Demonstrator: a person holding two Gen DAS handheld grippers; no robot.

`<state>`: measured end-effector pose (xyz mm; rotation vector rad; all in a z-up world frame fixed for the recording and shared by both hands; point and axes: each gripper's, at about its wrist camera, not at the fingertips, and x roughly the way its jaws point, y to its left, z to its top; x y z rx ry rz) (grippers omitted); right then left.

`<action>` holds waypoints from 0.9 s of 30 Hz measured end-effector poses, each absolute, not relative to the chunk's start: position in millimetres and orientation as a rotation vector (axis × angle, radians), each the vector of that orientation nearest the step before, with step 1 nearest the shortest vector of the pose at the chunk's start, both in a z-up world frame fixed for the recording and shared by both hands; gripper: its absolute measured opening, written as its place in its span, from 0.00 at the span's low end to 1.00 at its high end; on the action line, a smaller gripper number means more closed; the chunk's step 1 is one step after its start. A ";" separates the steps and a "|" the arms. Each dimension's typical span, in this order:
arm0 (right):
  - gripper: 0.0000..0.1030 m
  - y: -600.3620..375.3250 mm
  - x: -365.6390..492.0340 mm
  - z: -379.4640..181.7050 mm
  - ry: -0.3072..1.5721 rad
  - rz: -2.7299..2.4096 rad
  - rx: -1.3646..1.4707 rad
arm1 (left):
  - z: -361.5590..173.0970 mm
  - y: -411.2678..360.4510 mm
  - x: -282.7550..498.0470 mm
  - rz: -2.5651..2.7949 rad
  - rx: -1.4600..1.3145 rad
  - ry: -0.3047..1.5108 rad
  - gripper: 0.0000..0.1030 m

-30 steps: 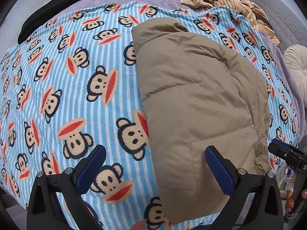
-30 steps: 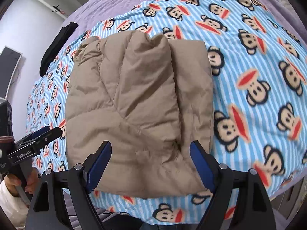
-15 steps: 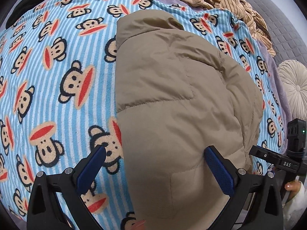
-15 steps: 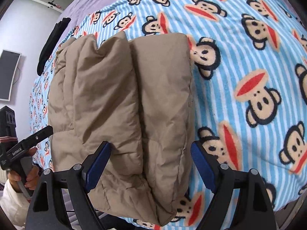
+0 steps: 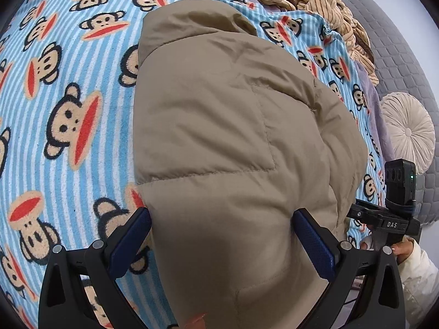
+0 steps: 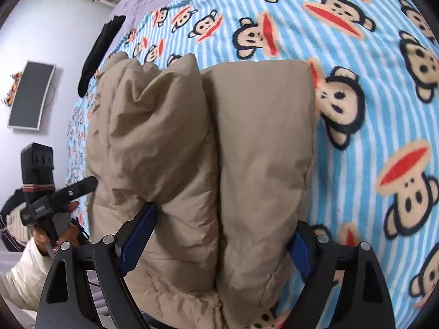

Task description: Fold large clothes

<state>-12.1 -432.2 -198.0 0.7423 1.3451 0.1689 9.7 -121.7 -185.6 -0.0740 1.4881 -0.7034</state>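
jacket (image 5: pixel 219 137) on blanket (image 5: pixel 68 164) | pillow (image 5: pixel 408 134) right | striped garment (image 5: pixel 315 0) behind

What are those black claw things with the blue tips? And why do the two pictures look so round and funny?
Those claws are grabbers that a person holds, one in each hand, like big tongs. Each has a little camera looking along its two fingers, and its lens bends the picture round. One picture comes from the left gripper, the other from the right gripper. In the left picture you can also spot the person's other hand holding its grabber. On the bed lies a blue striped monkey blanket, and on it a puffy tan jacket, partly folded. Farther back are striped beige clothes and a round cushion. Both grabbers are open around the jacket's near edge, not pinching it yet.
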 end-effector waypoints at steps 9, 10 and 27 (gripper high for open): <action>1.00 -446.8 7.6 -234.4 1.408 0.247 0.786 | -214.2 -121.3 29.9 -0.789 -0.170 1.534 1.00; 1.00 -447.0 10.0 -239.2 1.400 0.282 0.831 | -216.8 -120.3 31.2 -0.791 -0.183 1.542 1.00; 0.88 -435.4 15.6 -274.6 1.389 0.317 1.140 | -200.9 -156.7 17.6 -0.728 -0.091 1.475 0.80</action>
